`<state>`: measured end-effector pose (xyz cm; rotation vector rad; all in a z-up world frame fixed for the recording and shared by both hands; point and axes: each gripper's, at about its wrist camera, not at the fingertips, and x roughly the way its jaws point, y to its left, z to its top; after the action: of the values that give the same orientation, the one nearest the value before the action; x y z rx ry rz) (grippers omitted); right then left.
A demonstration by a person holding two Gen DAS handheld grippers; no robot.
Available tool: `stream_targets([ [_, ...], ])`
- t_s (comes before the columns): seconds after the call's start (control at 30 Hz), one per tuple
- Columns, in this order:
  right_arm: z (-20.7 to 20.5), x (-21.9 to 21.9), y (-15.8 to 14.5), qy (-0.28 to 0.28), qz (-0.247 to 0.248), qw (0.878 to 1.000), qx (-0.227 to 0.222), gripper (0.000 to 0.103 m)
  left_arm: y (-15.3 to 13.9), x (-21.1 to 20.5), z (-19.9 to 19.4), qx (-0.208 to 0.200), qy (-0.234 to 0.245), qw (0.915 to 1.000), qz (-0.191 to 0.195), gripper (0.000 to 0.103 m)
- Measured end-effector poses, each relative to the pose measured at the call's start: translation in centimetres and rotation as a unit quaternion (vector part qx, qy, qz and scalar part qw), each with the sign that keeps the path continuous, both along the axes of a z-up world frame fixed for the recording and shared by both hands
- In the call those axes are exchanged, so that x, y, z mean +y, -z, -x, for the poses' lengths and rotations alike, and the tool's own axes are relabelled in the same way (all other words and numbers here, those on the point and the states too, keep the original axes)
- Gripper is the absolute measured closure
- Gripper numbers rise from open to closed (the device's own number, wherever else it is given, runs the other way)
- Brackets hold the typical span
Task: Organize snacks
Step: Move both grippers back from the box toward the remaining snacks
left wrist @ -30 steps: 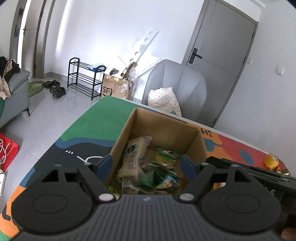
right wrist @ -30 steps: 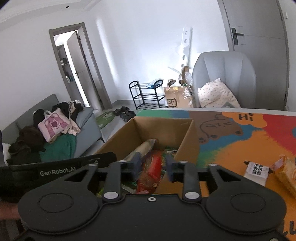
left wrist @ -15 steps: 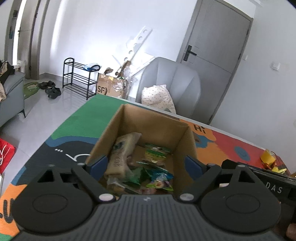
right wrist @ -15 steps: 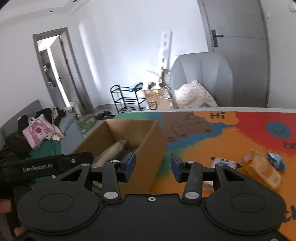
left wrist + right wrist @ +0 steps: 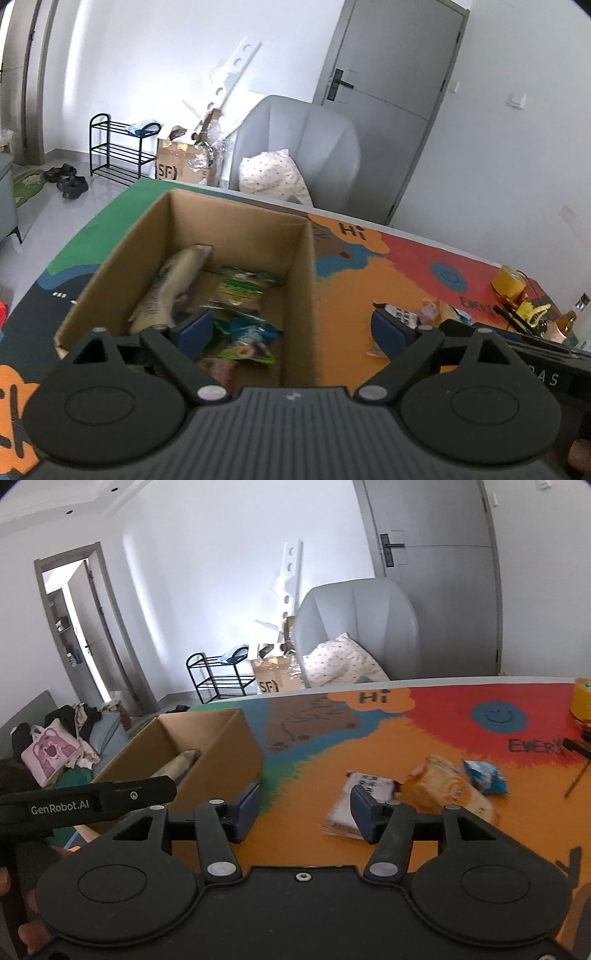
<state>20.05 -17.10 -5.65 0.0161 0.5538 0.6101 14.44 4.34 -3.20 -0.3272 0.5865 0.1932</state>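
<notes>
Left gripper [image 5: 293, 328] hovers over the cardboard box [image 5: 299, 266], jaws spread, empty. Right gripper [image 5: 303, 812] hangs above the white packet [image 5: 364, 788], jaws spread.

My matt black plastic claw [image 5: 291, 330], raw brown cardboard box [image 5: 299, 280], glossy crinkled foil snack packets [image 5: 243, 332], smooth printed tabletop [image 5: 424, 734]

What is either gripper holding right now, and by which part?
Nothing. The left gripper and the right gripper are both open and empty.
</notes>
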Motion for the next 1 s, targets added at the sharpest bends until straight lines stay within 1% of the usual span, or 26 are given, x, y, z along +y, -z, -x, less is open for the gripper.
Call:
stream_targets([
  [0.33, -0.6, -3.8, 0.7, 0.03, -0.007, 0.999, 0.009, 0.04, 0.0, -3.0, -1.2, 0.003, 0.021, 0.9998, -0.005, 0.011],
  [0.53, -1.2, -6.2, 1.2, 0.045, -0.014, 0.999, 0.014, 0.037, 0.2, -5.0, -2.6, 0.011, 0.039, 0.9992, -0.008, 0.01],
  [0.6, -1.5, -6.9, 1.4, 0.05, -0.016, 0.998, 0.017, 0.036, 0.4, -5.6, -3.0, 0.016, 0.036, 0.9991, -0.016, 0.009],
  [0.63, -1.6, -7.3, 1.5, 0.052, -0.017, 0.998, 0.018, 0.036, 0.5, -6.0, -3.2, 0.017, 0.034, 0.9991, -0.02, 0.006],
  [0.7, -1.9, -8.1, 1.8, 0.059, -0.019, 0.998, 0.022, 0.035, 0.5, -6.4, -3.5, 0.019, 0.028, 0.999, -0.028, 0.006],
  [0.77, -2.2, -8.8, 2.1, 0.064, -0.023, 0.997, 0.026, 0.035, 0.4, -6.5, -3.7, 0.02, 0.023, 0.9992, -0.025, 0.006],
  [0.87, -2.8, -9.8, 2.6, 0.072, -0.03, 0.996, 0.032, 0.035, -0.2, -6.6, -3.6, 0.008, 0.017, 0.9994, -0.028, 0.006],
  [1.0, -3.9, -10.6, 3.3, 0.078, -0.039, 0.995, 0.041, 0.035, -1.4, -7.5, -3.7, -0.011, 0.02, 0.9986, -0.048, 0.006],
])
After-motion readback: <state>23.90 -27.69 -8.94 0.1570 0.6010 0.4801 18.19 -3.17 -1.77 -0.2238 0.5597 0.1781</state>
